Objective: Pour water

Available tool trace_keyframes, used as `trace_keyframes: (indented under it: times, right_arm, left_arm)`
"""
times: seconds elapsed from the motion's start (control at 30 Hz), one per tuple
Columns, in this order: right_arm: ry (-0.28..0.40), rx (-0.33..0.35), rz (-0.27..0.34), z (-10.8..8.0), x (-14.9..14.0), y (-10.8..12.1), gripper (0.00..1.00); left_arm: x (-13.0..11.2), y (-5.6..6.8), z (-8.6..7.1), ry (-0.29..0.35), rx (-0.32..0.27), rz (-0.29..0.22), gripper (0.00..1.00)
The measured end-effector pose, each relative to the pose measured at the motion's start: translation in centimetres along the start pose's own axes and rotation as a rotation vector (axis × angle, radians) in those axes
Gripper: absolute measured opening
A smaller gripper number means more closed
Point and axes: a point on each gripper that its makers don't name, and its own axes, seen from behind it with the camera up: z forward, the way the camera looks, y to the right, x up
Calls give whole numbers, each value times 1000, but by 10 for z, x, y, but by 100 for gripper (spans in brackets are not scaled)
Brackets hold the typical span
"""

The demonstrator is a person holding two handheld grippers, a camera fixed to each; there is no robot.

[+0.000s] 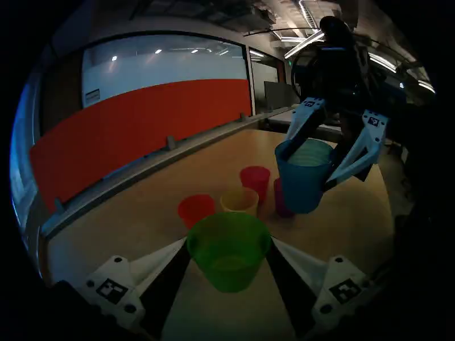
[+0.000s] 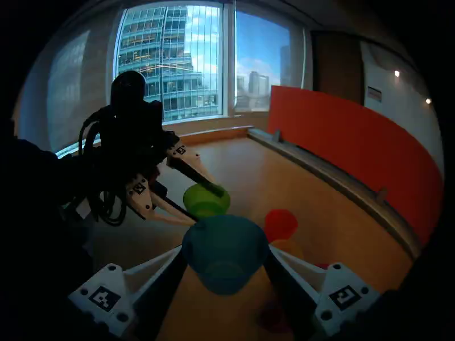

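- A green translucent plastic cup (image 1: 229, 258) is pinched by its sides between the two fingers of the left gripper (image 1: 228, 250), with its mouth up and its long axis near vertical.
- A blue plastic cup (image 1: 301, 182) is clamped the same way by the right gripper (image 1: 311, 165). It is seen at about 1 o'clock from the green cup, farther off, with the rims apart.
- In the right gripper view, the green cup (image 2: 206, 200) is found at about 11 o'clock from the blue cup (image 2: 224, 253), and the two grippers face one another.
- The blue cup is held close to upright, and no pouring tilt is noted. The water level cannot be told in either cup.
- A red plastic cup (image 1: 196, 209), a yellow plastic cup (image 1: 239, 200) and a pink plastic cup (image 1: 255, 179) stand on the wooden table (image 1: 352, 221), between the two held cups.
- It is judged that the gap between the rims must be closed before either cup is tipped.
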Motion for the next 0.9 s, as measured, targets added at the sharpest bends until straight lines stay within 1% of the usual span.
trace_keyframes:
  times: [0.17,0.47,0.67,0.9]
  right_arm:
    - [-30,9,8,7,-13,-2,92]
    - [-56,23,7,15,-26,-5,92]
    - [-71,27,1,20,-34,-6,92]
    - [-83,27,3,21,-39,-4,92]
  left_arm:
    - [-14,1,6,-49,-11,12,87]
    - [-36,-1,17,-123,-27,13,87]
    - [-47,-1,26,-150,-42,13,87]
    - [-56,-1,34,-166,-49,15,87]
